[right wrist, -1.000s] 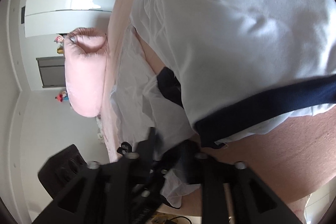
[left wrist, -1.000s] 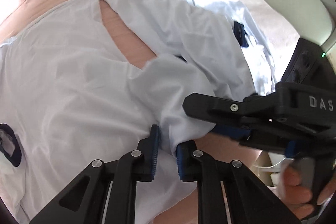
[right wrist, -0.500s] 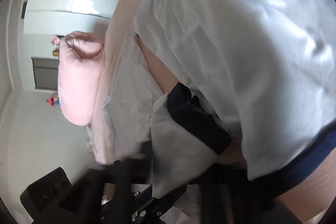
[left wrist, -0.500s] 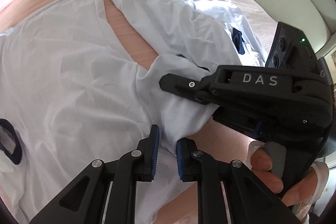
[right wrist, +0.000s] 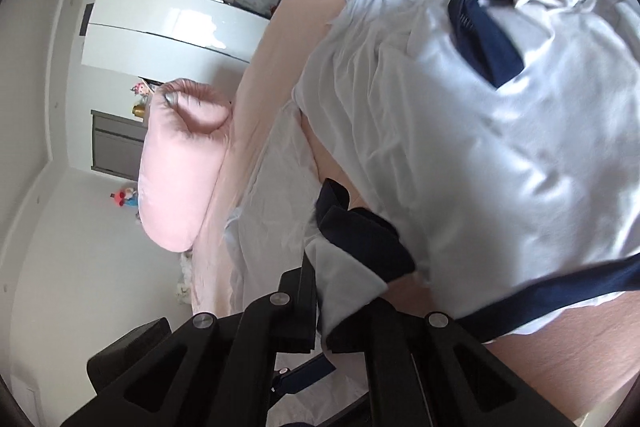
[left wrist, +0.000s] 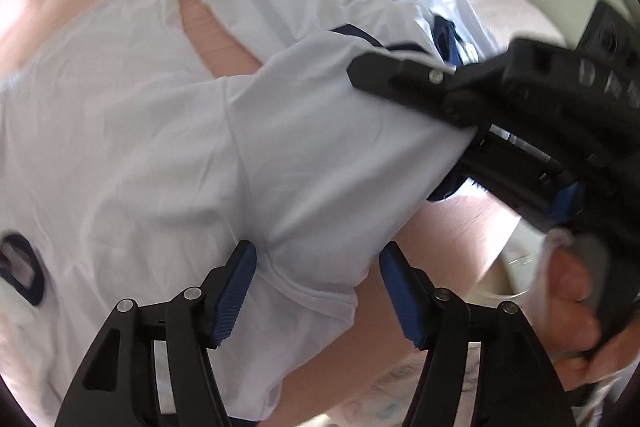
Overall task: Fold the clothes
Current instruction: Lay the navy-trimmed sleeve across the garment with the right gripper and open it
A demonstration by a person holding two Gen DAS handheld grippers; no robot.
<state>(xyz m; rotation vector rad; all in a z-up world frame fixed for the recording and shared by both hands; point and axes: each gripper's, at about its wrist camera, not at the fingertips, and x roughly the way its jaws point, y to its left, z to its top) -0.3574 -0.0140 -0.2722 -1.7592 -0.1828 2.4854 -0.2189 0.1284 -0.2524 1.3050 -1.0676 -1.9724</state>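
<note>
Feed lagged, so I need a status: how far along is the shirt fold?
Early. Done: the shirt lies spread on the bed. In hand: the right gripper pinches the navy-cuffed sleeve; the left gripper is open over the fabric. Left: nearly all folds.

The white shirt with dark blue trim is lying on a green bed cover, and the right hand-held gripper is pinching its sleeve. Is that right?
Not quite. The bed cover is pink, not green, as the left wrist view shows. The rest holds: the white shirt with dark blue trim lies on it, and the right hand-held gripper is pinching its sleeve.
</note>
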